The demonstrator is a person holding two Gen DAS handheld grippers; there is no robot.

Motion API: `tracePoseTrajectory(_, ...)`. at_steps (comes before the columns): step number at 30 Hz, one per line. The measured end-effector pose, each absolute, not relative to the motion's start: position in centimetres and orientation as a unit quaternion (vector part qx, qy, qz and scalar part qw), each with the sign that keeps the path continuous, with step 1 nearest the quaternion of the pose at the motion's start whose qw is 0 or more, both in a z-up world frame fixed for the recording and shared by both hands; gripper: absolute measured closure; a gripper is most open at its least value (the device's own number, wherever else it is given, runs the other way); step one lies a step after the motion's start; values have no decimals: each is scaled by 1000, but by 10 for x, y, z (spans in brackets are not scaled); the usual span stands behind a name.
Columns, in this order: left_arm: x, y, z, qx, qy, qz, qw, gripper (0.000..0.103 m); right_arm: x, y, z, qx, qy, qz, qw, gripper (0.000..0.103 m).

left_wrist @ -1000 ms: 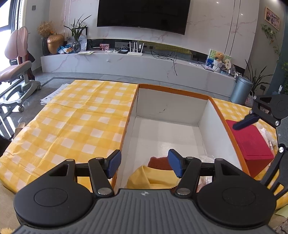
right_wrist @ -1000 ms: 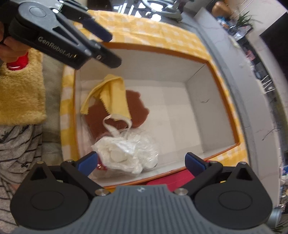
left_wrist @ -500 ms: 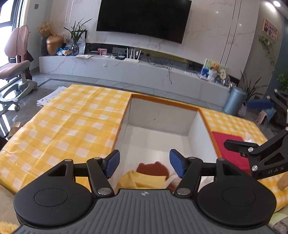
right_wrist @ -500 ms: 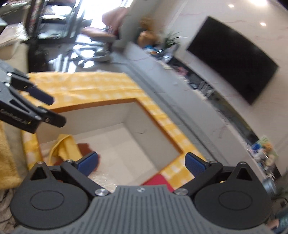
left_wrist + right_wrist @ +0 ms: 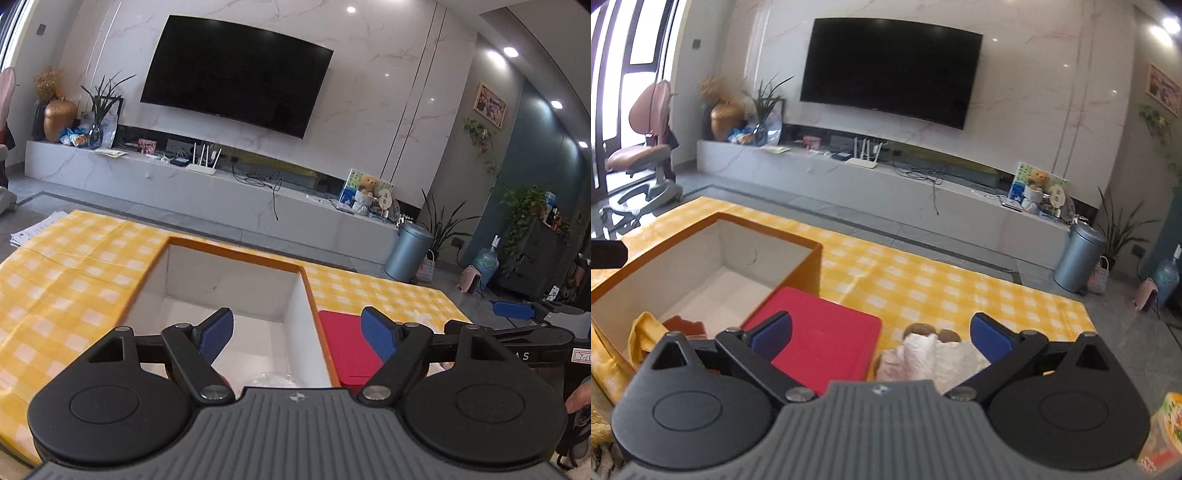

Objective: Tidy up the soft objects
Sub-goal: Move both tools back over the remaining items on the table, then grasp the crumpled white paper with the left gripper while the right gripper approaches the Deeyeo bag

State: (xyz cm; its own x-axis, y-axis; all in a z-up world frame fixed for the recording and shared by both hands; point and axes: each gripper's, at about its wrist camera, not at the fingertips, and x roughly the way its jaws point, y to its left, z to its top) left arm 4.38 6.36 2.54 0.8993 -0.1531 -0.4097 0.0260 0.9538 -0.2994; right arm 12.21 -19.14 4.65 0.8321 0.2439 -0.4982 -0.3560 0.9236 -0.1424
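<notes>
An orange-rimmed open box (image 5: 236, 254) with white walls stands on the yellow checked cloth. It also shows in the right wrist view (image 5: 701, 254), with a yellow cloth (image 5: 641, 332) and a brown cloth (image 5: 683, 325) inside. A clear plastic bag (image 5: 271, 378) peeks out at the box's near end. My left gripper (image 5: 297, 334) is open and empty above the box's near right part. My right gripper (image 5: 881, 336) is open and empty above a red box (image 5: 820, 332) and a pale plush toy (image 5: 931, 354) with brown feet. The right gripper's blue fingertip (image 5: 513, 309) shows at the right of the left wrist view.
The red box (image 5: 343, 347) lies right of the open box. A packet (image 5: 1165, 424) sits at the lower right. The checked cloth (image 5: 923, 284) stretches beyond. Farther off are a TV console (image 5: 221, 188), a metal bin (image 5: 1078, 254) and a pink chair (image 5: 646, 147).
Both grippers have tilted up and pulled back from the box. The right gripper has swung right, from over the box to over the red box and plush toy. Both stay open.
</notes>
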Motion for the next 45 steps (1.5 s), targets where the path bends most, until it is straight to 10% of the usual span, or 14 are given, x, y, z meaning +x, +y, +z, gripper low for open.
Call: tracePoseTrajectory(45, 161, -219, -64, 181, 317, -157, 918, 14, 183, -375, -33, 150, 369, -49, 916, 3)
